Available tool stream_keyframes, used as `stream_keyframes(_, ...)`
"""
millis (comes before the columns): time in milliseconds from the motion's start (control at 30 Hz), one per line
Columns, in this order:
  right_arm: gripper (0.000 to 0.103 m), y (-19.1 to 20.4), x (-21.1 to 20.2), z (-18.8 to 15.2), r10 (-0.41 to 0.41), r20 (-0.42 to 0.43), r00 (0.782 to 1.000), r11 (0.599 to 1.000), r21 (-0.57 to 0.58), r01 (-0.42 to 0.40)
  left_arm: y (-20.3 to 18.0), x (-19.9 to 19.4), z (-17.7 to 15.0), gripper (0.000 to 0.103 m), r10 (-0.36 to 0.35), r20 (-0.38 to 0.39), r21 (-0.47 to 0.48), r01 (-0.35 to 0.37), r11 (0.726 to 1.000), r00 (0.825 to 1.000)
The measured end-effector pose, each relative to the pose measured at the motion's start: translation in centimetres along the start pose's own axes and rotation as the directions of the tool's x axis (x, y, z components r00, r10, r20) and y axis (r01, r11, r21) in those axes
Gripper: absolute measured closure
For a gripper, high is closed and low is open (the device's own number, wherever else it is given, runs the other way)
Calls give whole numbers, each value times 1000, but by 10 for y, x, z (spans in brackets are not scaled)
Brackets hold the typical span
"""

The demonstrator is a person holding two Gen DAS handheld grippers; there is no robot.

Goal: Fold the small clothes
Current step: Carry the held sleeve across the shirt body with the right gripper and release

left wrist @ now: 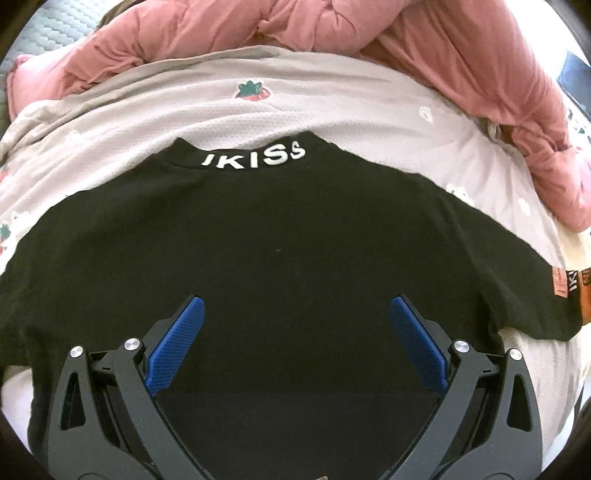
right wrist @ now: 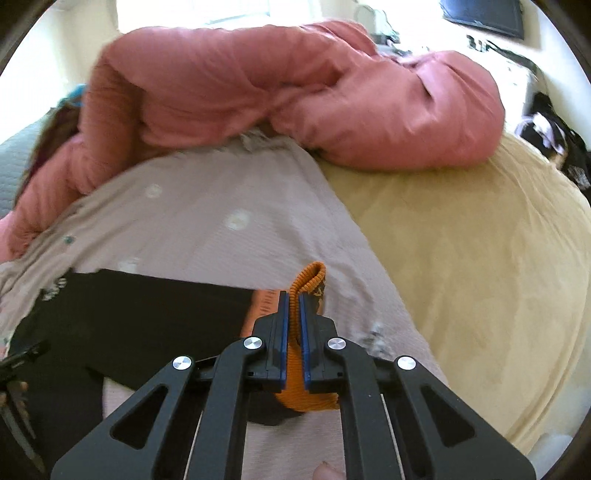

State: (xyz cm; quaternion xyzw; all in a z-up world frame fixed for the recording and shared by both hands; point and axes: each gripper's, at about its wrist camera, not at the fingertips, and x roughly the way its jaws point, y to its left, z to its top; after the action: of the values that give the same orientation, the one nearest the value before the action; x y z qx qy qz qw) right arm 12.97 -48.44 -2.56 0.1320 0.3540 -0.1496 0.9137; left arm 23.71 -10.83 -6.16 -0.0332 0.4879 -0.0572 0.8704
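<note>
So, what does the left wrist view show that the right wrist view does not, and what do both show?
Only the left wrist view shows the white IKISS lettering clearly on the collar and the left gripper open above the black shirt.

Only the right wrist view shows the right gripper shut on the orange cuff, and the yellow blanket.

Both show the shirt, the pink duvet and the pale printed sheet.

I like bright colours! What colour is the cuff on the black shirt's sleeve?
Orange, on the cuff the right gripper pinches; clearest in the right wrist view.
</note>
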Motion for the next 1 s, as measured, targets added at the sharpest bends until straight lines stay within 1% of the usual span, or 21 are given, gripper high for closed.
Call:
stream_keyframes(67,98,16,-9,4,38,19,999,999,-25,-37,2,-4,0,8,-2,5,-6,2,1000,1000)
stream_keyframes(200,98,56,-27,13,128,53,990,989,-87,-123,10,-9,-3,8,-13,1,-24,13,1000,1000)
stream_keyframes(267,98,79,-32,17,181,60,982,977,-123,-173,15,-11,-5,8,-19,3,-32,19,999,1000)
stream_keyframes(400,98,128,-39,23,270,53,961,948,-192,-256,24,-19,-7,8,-7,18,-35,8,999,1000)
stream_keyframes(600,98,194,-41,29,373,21,927,898,-261,-355,42,-32,-9,8,0,55,-43,2,999,999)
stream_keyframes(700,98,222,-40,29,401,8,916,878,-287,-382,54,-37,-12,8,-2,70,-68,6,998,998)
stream_keyframes(833,98,265,-37,29,434,-16,901,847,-332,-414,67,-41,-19,8,-24,86,-89,32,996,996)
stream_keyframes(900,98,282,-34,26,446,-33,894,835,-343,-429,72,-41,-22,8,-45,89,-102,54,993,995)
stream_keyframes(967,98,298,-30,20,454,-53,890,824,-355,-441,81,-41,-26,9,-91,93,-129,103,986,991)
stream_keyframes(1000,98,307,-26,17,457,-66,887,818,-360,-448,82,-41,-27,9,-102,95,-133,115,985,990)
